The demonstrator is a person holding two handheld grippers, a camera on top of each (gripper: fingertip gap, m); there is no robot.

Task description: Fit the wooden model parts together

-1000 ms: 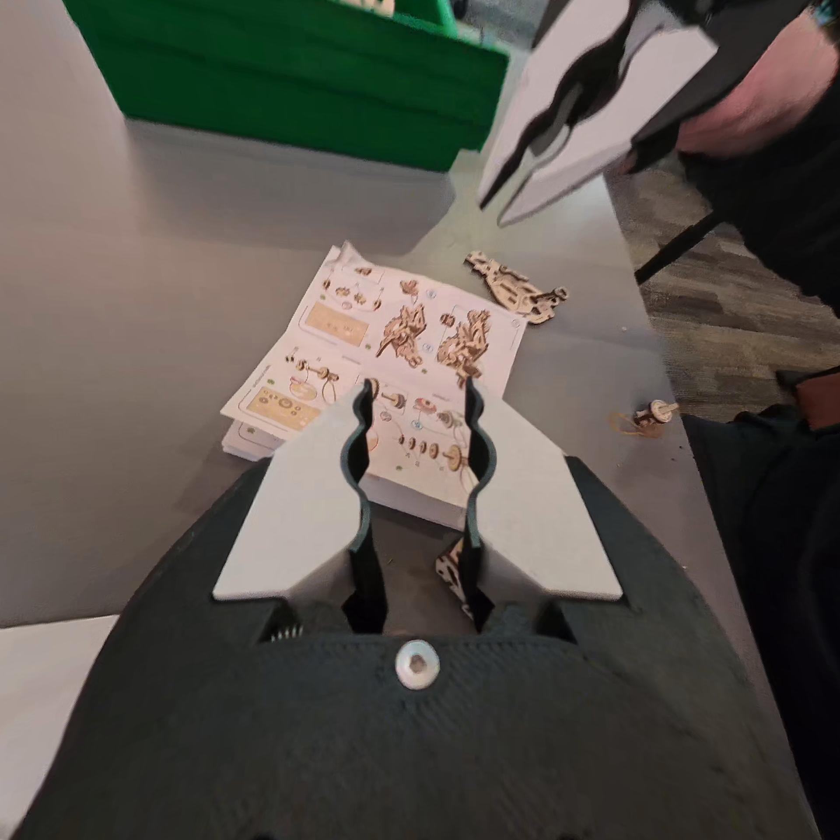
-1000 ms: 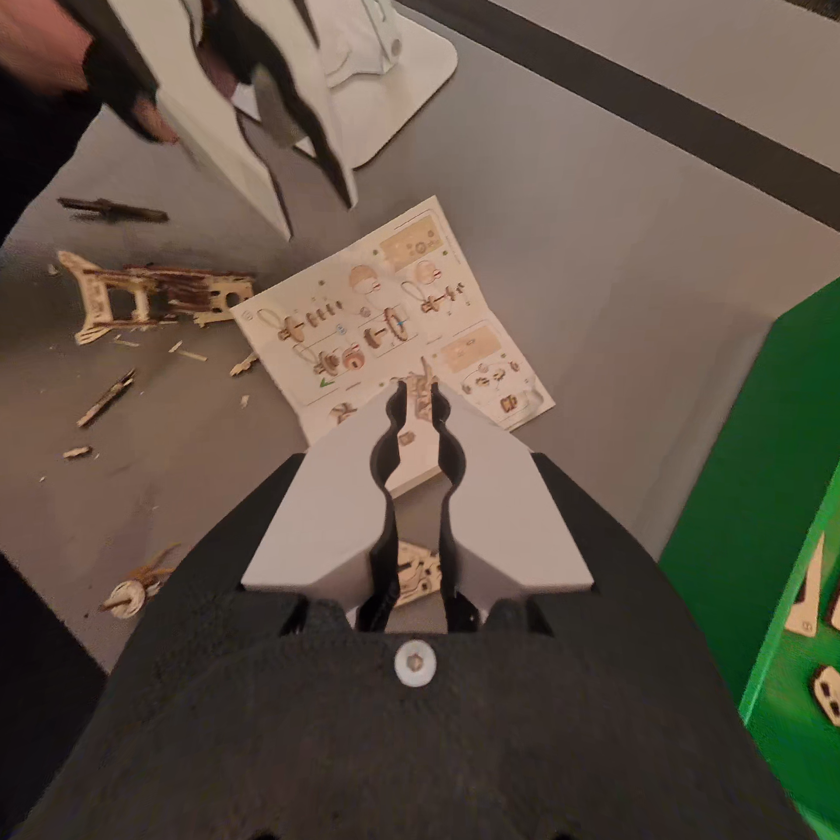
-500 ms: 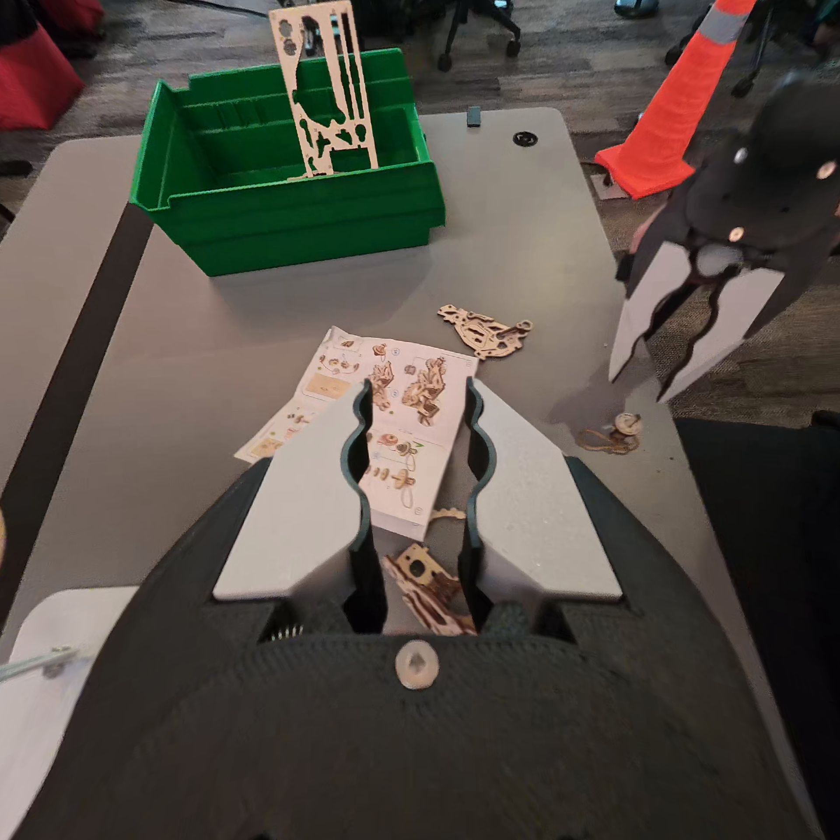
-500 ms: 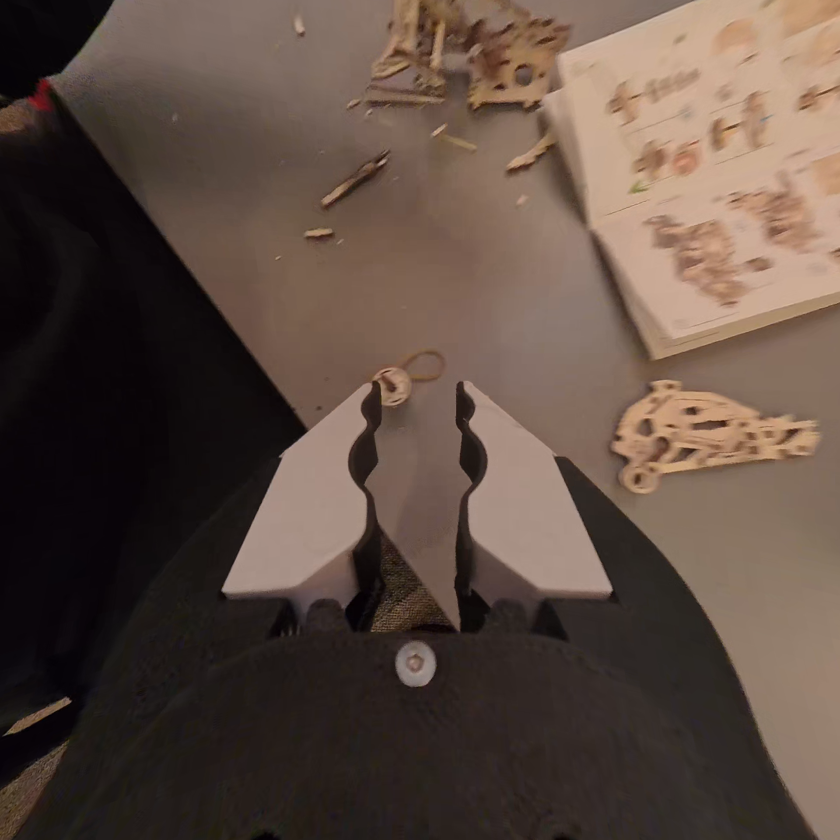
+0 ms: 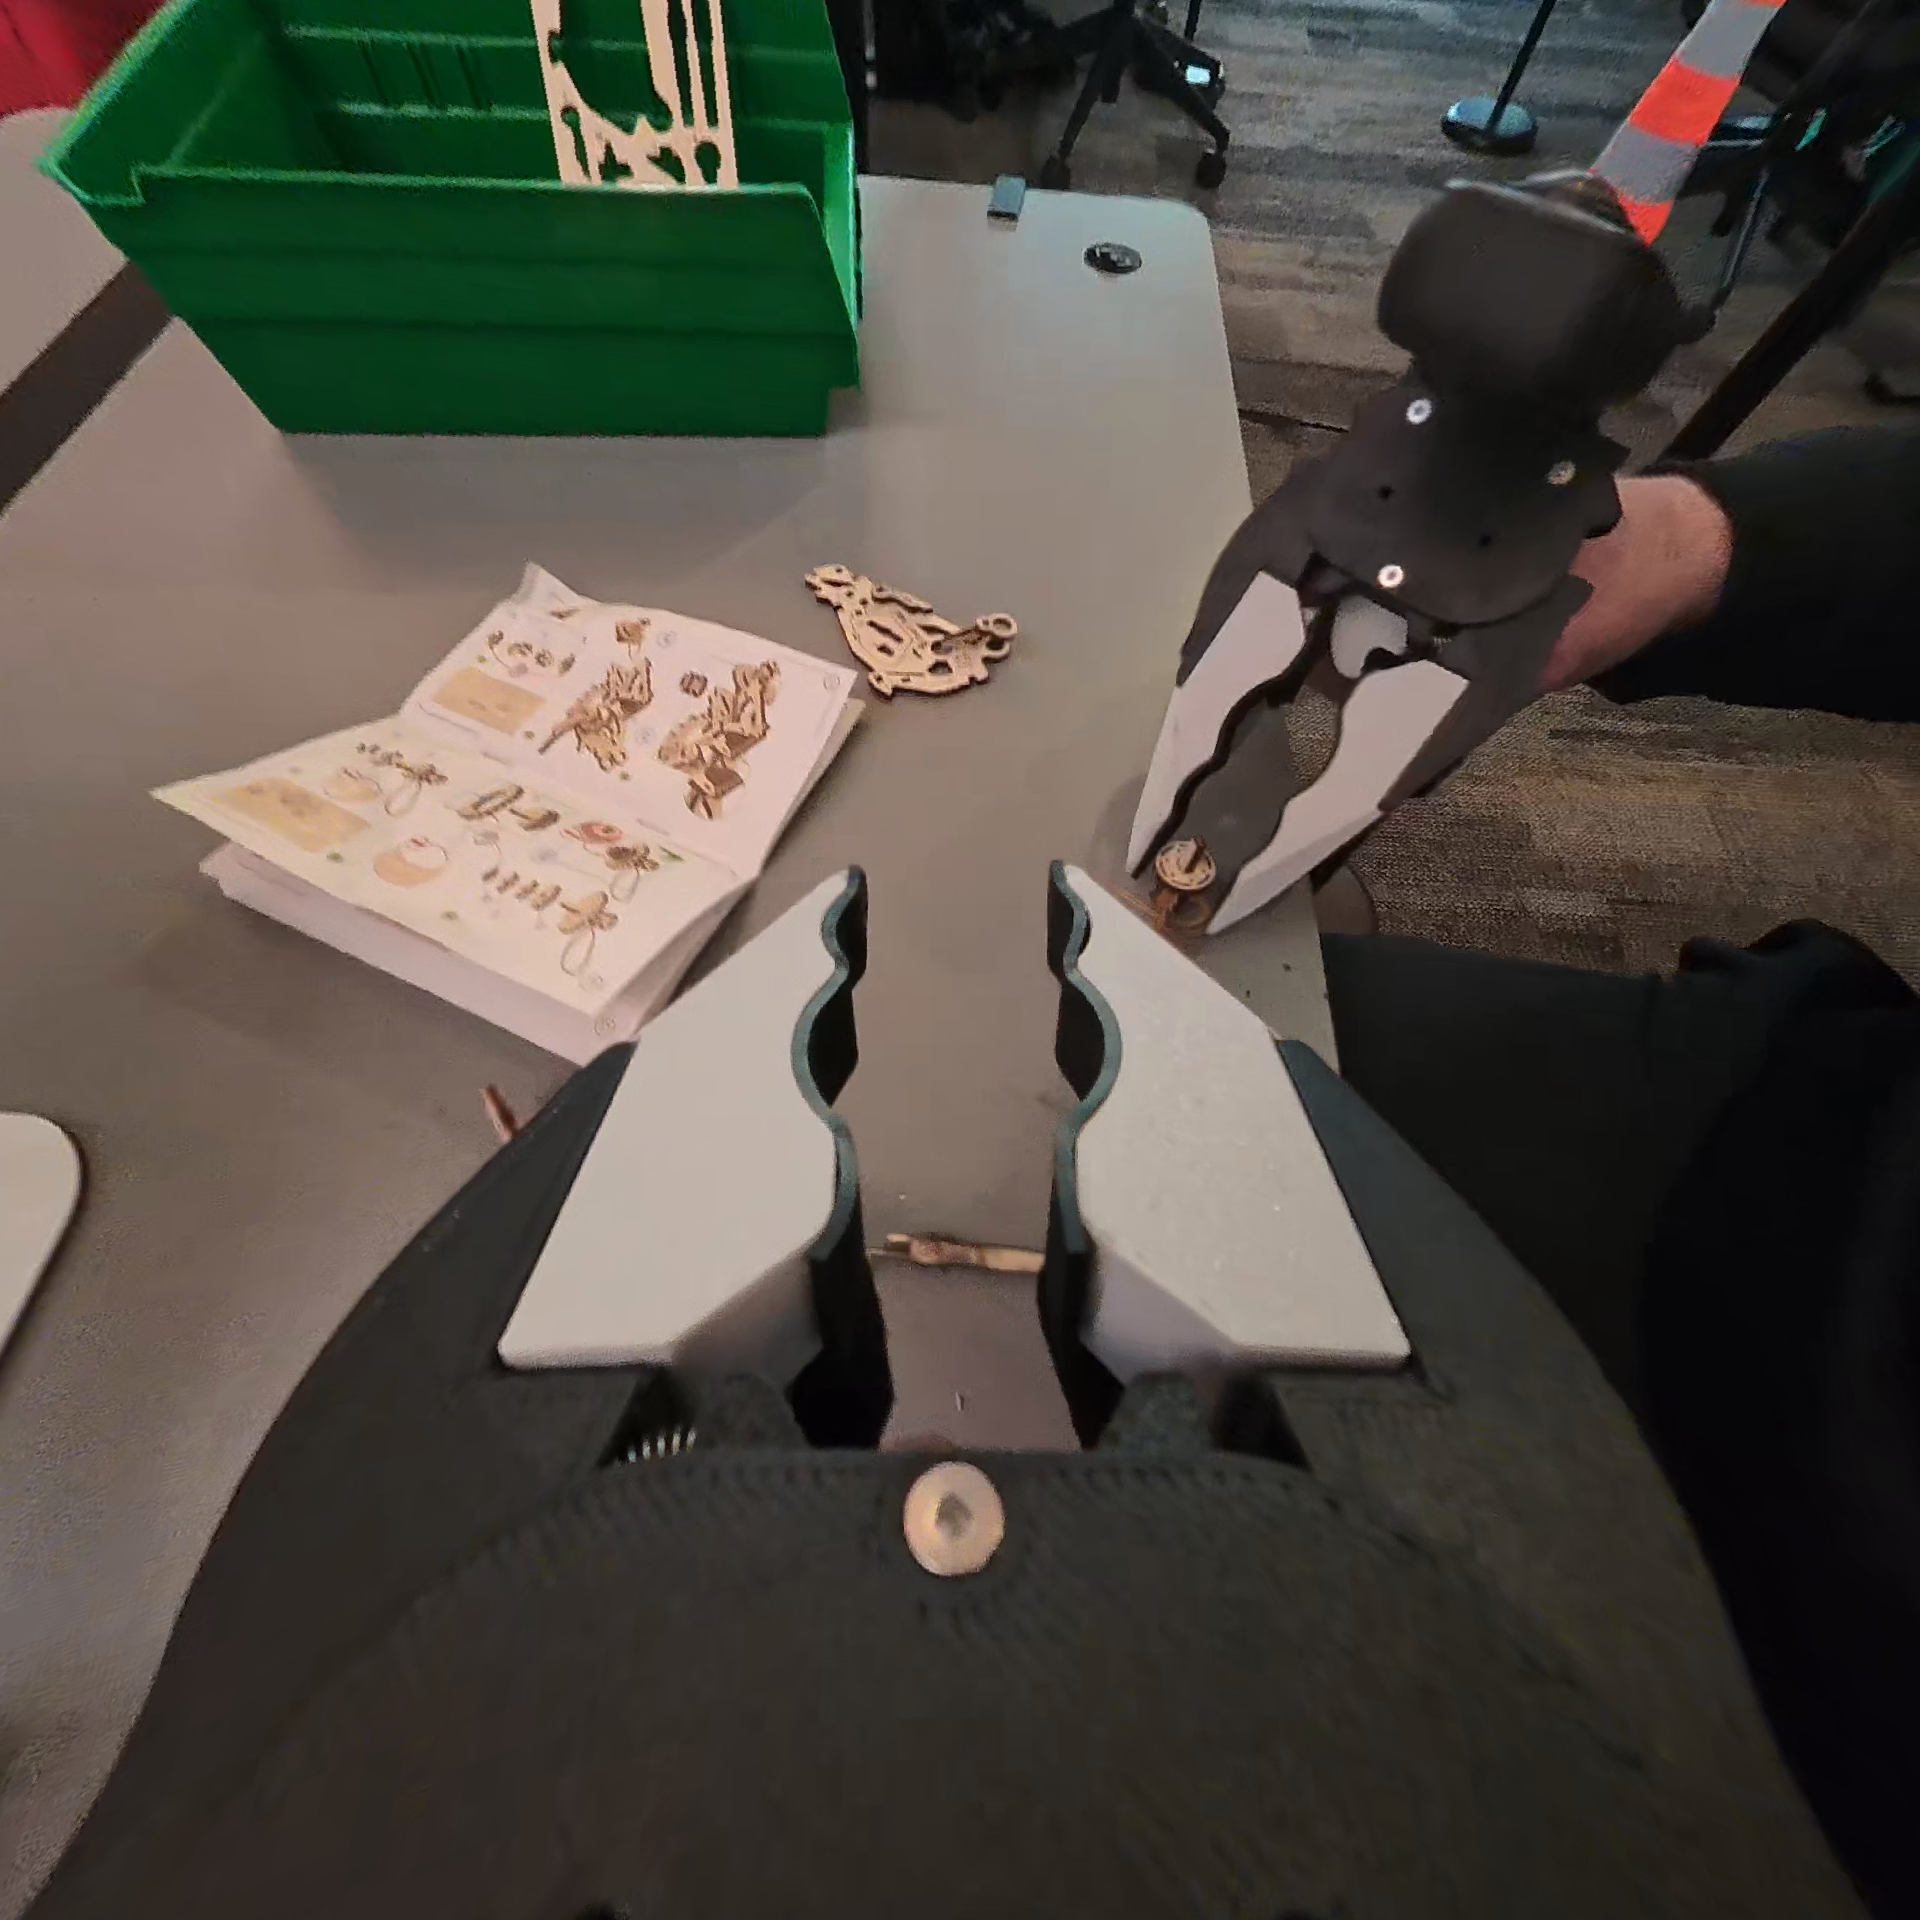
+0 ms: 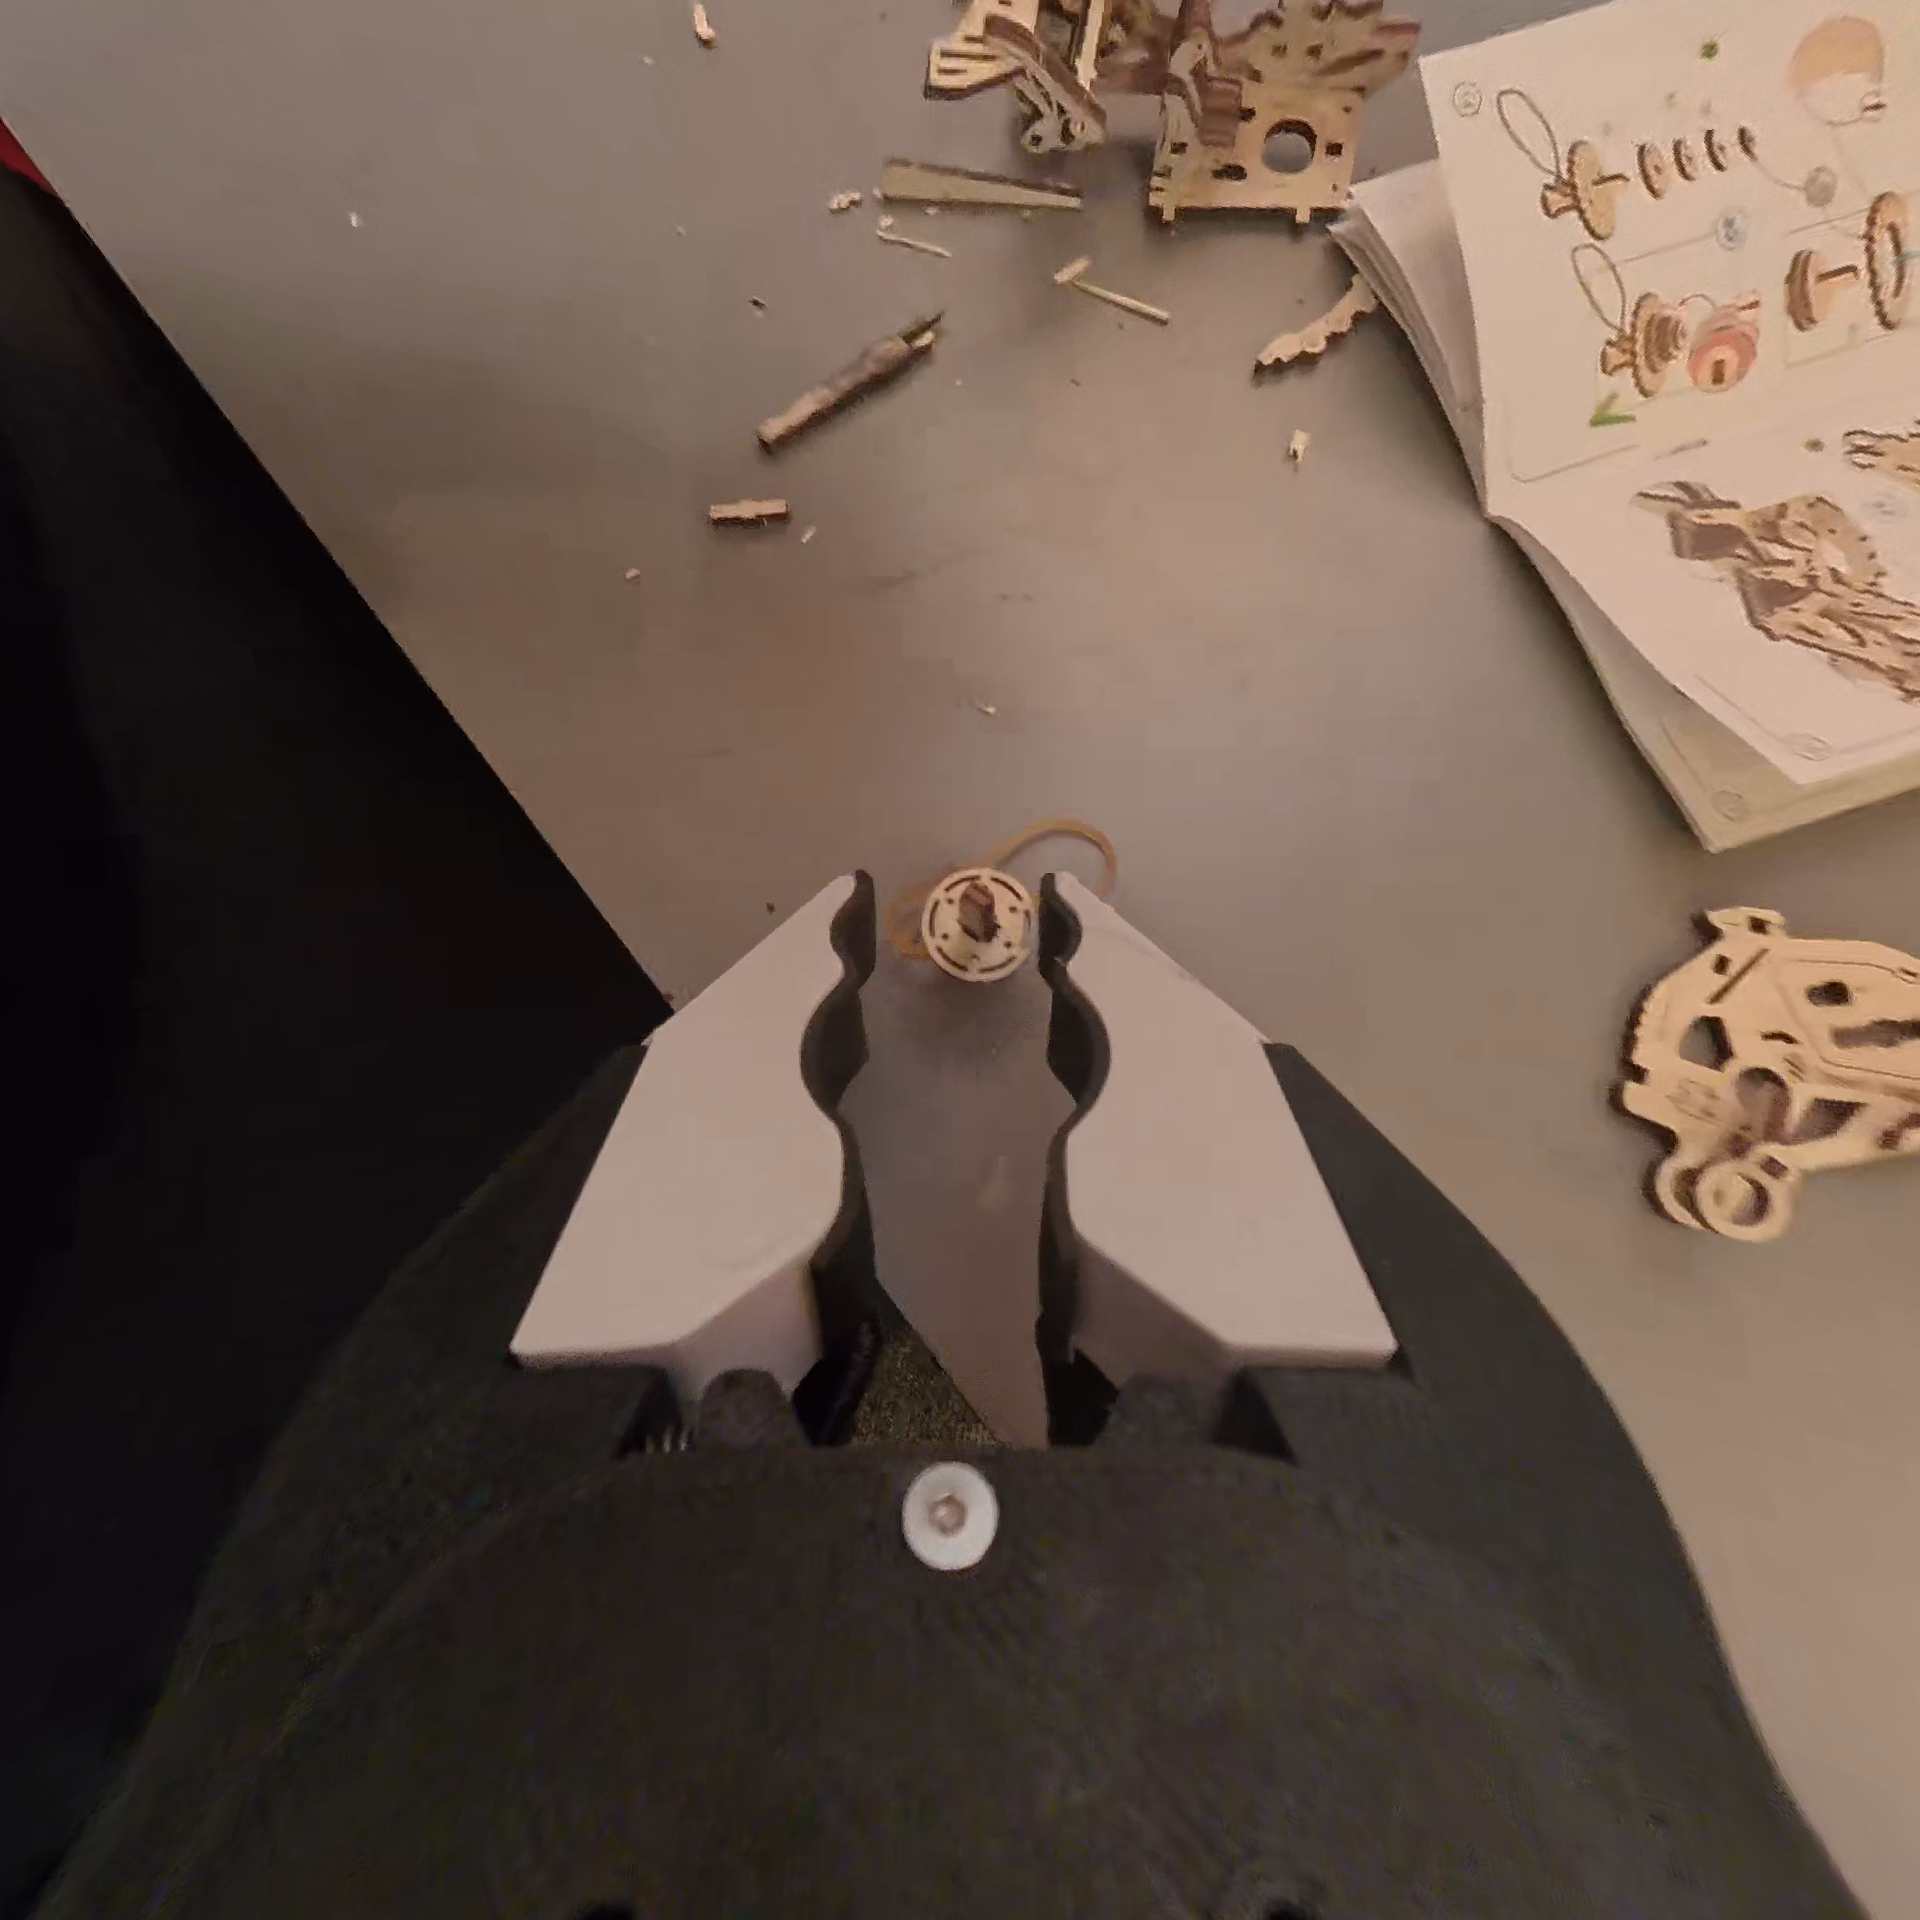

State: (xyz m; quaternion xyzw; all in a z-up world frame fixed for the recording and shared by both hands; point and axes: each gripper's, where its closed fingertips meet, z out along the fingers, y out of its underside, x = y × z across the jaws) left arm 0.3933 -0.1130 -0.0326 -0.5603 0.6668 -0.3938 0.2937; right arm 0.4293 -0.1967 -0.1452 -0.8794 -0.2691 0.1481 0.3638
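A small round wooden wheel on a pin [image 6: 977, 925], with a tan rubber band [image 6: 1049, 840] looped on it, lies near the table's edge. My right gripper [image 6: 951, 894] is open, its fingertips down on either side of the wheel, not closed on it. In the left wrist view, the right gripper [image 5: 1195, 883] stands over the same wheel [image 5: 1184, 868]. My left gripper [image 5: 951, 894] is open and empty above bare table. A flat wooden cut-out part [image 5: 909, 644] [image 6: 1787, 1070] lies beside the booklet. A partly built wooden model [image 6: 1174, 104] stands farther off.
An open instruction booklet [image 5: 520, 790] [image 6: 1683, 416] lies mid-table. A green bin [image 5: 468, 260] holding a wooden part sheet [image 5: 634, 94] stands at the back. Wooden sticks and scraps [image 6: 847, 379] are scattered about. A thin stick [image 5: 966, 1254] lies under my left gripper. The table edge [image 5: 1278, 727] is close to the wheel. My right gripper's tips are some 12 cm from the thin stick [image 5: 966, 1254]. My right wrist view [image 6: 848, 371] looks at it from another angle.
My right gripper has come down from the air to the table edge and now straddles the wheel. My left gripper has shifted right, off the booklet, and stayed open.
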